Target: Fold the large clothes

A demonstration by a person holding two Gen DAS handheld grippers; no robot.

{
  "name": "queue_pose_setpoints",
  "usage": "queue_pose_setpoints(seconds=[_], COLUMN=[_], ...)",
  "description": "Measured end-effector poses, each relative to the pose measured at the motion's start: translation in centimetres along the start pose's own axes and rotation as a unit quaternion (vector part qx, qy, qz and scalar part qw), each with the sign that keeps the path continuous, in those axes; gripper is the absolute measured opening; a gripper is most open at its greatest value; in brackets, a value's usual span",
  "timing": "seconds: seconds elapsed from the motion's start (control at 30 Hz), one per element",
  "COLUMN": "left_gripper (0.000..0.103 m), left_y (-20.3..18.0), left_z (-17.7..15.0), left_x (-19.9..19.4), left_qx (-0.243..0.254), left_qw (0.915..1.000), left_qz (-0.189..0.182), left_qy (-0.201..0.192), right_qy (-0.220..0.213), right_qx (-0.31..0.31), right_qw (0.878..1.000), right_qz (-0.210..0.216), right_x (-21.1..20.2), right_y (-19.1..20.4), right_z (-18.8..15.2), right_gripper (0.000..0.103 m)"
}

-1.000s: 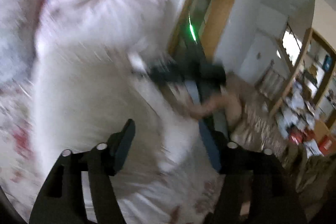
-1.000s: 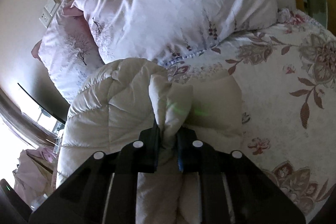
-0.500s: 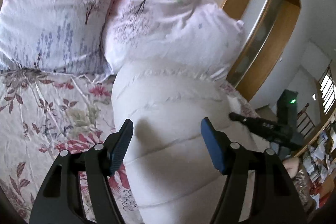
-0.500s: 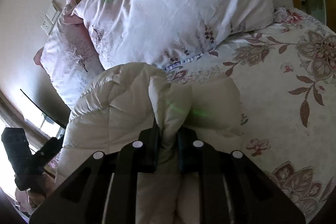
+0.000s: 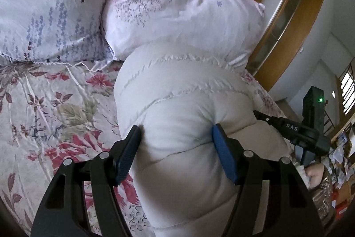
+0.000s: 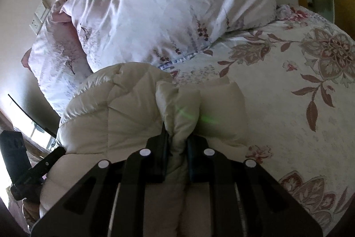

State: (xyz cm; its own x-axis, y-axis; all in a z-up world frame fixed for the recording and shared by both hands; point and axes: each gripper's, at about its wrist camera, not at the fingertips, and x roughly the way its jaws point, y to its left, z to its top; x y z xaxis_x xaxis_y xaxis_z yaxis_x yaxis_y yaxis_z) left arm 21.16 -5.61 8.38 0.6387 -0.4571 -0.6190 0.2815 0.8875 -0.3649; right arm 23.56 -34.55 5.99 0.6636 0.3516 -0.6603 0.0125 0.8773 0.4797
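Note:
A puffy cream quilted jacket (image 5: pixel 182 108) lies bunched on the floral bedsheet (image 5: pixel 44 108), its far end against the pillows. My left gripper (image 5: pixel 176 137) is open, its blue-padded fingers (image 5: pixel 224 154) straddling a thick bulge of the jacket. My right gripper (image 6: pixel 177 139) is shut on a pinched fold of the same jacket (image 6: pixel 111 117) at its other side. The right gripper also shows in the left wrist view (image 5: pixel 295 130), at the jacket's right edge. The left gripper's body shows at the lower left of the right wrist view (image 6: pixel 33 170).
Two pale floral pillows (image 5: pixel 173 3) (image 5: pixel 44 10) lie at the head of the bed beyond the jacket. A wooden door frame (image 5: pixel 288 21) stands to the right. The sheet (image 6: pixel 299 103) lies flat on the right. A wall socket (image 6: pixel 37 19) is beside the pillows.
My left gripper swung from a blurred view of the room down onto the jacket and now straddles its bulge. My right gripper kept its hold and hardly moved.

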Motion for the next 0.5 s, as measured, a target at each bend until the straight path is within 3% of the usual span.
queue_pose_setpoints(seconds=[0.27,0.5], left_gripper=[0.069,0.075], left_y=[1.5,2.1], left_z=[0.0,-0.3], left_x=[2.1,3.7], left_qx=[-0.023,-0.032], left_qw=[0.999,0.9981], left_qz=[-0.026,-0.024], left_qy=[0.027,0.047], right_qy=[0.01,0.019], right_qx=[0.015,0.026], right_qw=[1.0,0.999], right_qz=[0.002,0.005], right_x=[0.9,1.6], right_y=[-1.0,-1.4], right_z=[-0.3,-0.3], right_gripper=[0.015,0.015])
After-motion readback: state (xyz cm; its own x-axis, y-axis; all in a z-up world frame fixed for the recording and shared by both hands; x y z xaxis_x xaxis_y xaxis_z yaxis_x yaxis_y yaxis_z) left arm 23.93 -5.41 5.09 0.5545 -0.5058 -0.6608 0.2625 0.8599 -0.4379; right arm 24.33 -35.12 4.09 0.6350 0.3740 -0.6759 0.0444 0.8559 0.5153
